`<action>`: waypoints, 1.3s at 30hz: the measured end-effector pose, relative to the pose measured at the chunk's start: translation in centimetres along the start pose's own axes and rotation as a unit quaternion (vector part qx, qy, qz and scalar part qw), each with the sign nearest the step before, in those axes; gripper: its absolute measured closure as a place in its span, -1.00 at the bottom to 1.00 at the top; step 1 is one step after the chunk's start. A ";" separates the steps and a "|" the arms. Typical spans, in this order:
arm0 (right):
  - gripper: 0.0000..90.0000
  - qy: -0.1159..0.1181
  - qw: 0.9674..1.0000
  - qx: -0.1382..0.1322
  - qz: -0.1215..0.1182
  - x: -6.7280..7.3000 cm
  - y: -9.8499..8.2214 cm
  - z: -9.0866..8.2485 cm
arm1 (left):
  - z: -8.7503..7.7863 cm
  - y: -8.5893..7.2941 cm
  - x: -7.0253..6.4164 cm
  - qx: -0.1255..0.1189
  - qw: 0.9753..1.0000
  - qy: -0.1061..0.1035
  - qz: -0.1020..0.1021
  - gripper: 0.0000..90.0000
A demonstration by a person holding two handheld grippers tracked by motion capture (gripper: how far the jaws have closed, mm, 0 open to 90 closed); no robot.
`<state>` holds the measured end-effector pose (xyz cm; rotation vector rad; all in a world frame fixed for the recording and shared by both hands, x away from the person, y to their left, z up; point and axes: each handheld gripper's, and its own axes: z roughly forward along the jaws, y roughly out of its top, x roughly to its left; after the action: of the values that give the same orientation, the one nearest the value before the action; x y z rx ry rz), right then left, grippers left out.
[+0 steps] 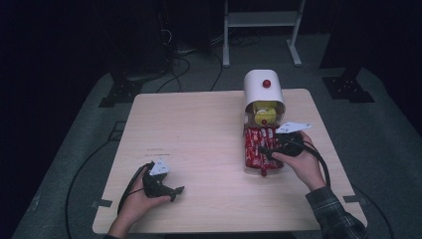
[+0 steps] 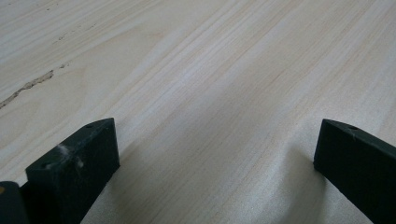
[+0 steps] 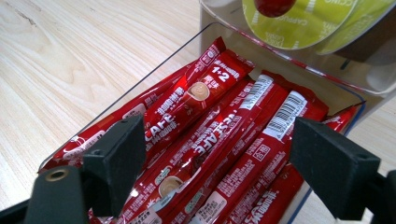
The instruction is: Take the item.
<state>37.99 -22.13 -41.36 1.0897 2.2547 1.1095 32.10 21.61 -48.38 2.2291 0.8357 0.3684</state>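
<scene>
Several red coffee stick sachets (image 1: 258,145) (image 3: 224,121) lie packed lengthwise in a clear tray (image 3: 154,70) at the table's right. My right gripper (image 1: 267,151) (image 3: 217,135) hovers just above them, open, with the sachets showing between and below its jaws; no pad presses on any of them. Behind the tray stands a white dome-topped dispenser (image 1: 263,92) with a red knob (image 1: 266,83) and yellow capsules (image 1: 265,113) (image 3: 299,23) inside. My left gripper (image 1: 175,191) (image 2: 217,130) rests open on bare wood near the front left, with nothing between its jaws.
The light wooden table (image 1: 199,134) (image 2: 196,70) stretches bare between the two hands. A white metal stand (image 1: 261,20) and black cables (image 1: 179,64) are on the grey floor beyond the table's far edge.
</scene>
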 end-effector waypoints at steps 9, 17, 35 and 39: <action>-0.52 -0.001 1.000 0.012 -0.005 0.2 -0.1 0.6 | 0.0 0.0 0.0 -0.002 1.000 0.000 -0.002 -1.00; -0.45 -0.012 1.000 0.021 -0.015 0.3 -0.2 0.8 | 0.0 0.0 0.0 -0.001 1.000 0.000 -0.001 -1.00; -0.02 -0.022 0.999 0.024 -0.030 0.1 -0.3 0.4 | 0.0 0.0 0.0 0.000 1.000 0.000 0.000 -1.00; 0.06 -0.020 0.999 0.024 -0.030 0.0 -0.3 0.3 | 0.0 0.0 0.0 0.000 1.000 0.000 0.000 -1.00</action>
<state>38.06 -22.07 -41.78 1.0456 2.2781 1.0044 32.10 21.61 -48.38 2.2291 0.8353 0.3685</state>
